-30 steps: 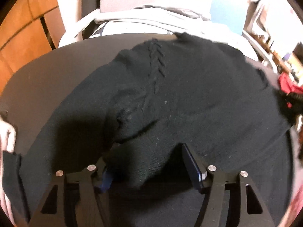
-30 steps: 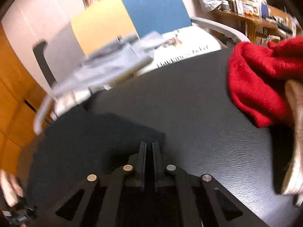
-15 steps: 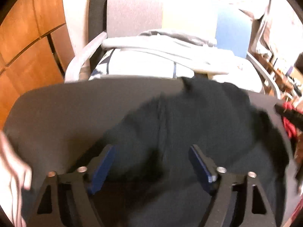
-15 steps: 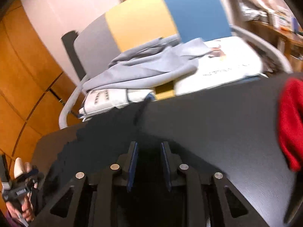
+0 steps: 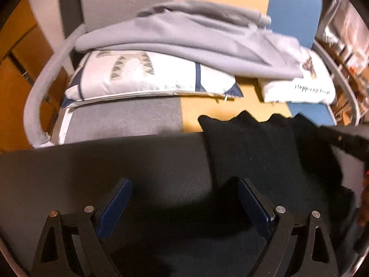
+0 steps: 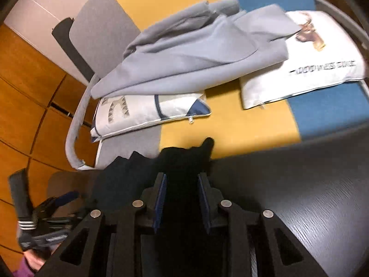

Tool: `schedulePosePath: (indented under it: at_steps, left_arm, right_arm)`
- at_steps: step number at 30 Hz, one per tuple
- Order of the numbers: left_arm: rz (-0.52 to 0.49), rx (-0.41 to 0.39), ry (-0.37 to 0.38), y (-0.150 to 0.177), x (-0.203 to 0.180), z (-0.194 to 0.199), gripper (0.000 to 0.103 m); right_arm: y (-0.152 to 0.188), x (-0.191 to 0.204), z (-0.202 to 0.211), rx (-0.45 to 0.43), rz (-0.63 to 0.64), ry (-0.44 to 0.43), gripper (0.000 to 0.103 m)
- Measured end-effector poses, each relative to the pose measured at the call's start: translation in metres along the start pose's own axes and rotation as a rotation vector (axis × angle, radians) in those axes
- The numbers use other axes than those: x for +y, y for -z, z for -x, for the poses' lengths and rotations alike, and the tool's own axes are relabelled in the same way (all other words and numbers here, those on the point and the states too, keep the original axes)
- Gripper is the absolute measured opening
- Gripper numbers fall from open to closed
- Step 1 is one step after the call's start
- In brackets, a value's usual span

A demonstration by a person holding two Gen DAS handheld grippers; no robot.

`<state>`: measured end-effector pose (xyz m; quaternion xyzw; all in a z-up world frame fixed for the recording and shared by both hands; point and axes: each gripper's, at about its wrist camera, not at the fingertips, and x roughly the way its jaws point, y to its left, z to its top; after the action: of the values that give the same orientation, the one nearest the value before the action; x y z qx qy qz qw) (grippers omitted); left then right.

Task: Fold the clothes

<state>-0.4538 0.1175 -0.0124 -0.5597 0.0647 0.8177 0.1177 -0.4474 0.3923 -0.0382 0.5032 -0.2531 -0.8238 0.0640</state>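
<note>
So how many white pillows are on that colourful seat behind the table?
2. One patterned pillow lies on the seat's left, partly under the grey garment. The other printed pillow lies on the right, its corner also covered. More could be hidden beneath the garment.

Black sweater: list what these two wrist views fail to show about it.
- Left wrist view: the black sweater runs into the right tongs' arm and the lens rim at the right, so its full shape is cut off.
- Right wrist view: the sweater passes behind the right tongs; any pad contact is lost, black on black.
- Both views: its knit is blurred and too dark to read.
</note>
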Motion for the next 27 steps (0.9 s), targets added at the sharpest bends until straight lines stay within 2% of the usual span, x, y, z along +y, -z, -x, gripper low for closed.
schedulePosePath:
  at_steps: [1, 5, 6, 8, 10, 11, 12, 13, 15, 19, 23, 27]
  left_arm:
    - [0.004, -0.006, 0.022, -0.004, -0.001, -0.004, 0.1]
    - [0.039, -0.013, 0.063, -0.02, -0.006, -0.016, 0.101]
    - [0.033, -0.02, 0.06, -0.022, -0.009, -0.017, 0.101]
    - [0.018, -0.038, 0.059, -0.025, -0.015, -0.017, 0.087]
    - [0.014, -0.059, 0.107, -0.025, -0.022, -0.01, 0.044]
    - [0.022, -0.05, 0.131, -0.024, -0.023, -0.007, 0.034]
    - [0.031, -0.04, 0.156, -0.023, -0.024, -0.004, 0.017]
    - [0.039, -0.031, 0.181, -0.022, -0.025, -0.001, 0.008]
    - [0.058, -0.061, 0.188, -0.015, -0.025, 0.013, 0.008]
    - [0.096, -0.182, 0.284, 0.014, -0.014, 0.061, 0.008]
    - [0.103, -0.221, 0.37, 0.06, -0.005, 0.094, 0.008]
    - [0.079, -0.212, 0.376, 0.121, -0.005, 0.107, 0.008]
  right_arm:
    - [-0.004, 0.001, -0.005, 0.007, 0.005, -0.002, 0.028]
    - [-0.012, 0.005, -0.018, 0.024, 0.023, 0.0, 0.027]
    - [-0.013, 0.005, -0.02, 0.021, 0.026, 0.006, 0.01]
    - [-0.011, 0.008, -0.019, -0.003, 0.034, 0.01, 0.008]
    - [-0.007, 0.01, -0.014, -0.038, 0.033, -0.013, 0.008]
    - [-0.004, 0.012, -0.005, -0.065, 0.029, -0.043, 0.008]
    - [-0.001, 0.014, 0.004, -0.092, 0.025, -0.073, 0.007]
    - [0.004, 0.015, 0.016, -0.116, 0.018, -0.106, 0.007]
    - [0.013, 0.019, 0.038, -0.152, 0.006, -0.167, 0.007]
    - [0.043, 0.031, 0.084, -0.183, 0.041, -0.251, 0.004]
    - [0.094, 0.035, 0.124, -0.194, 0.09, -0.307, 0.004]
    - [0.155, 0.024, 0.143, -0.18, 0.08, -0.313, 0.004]
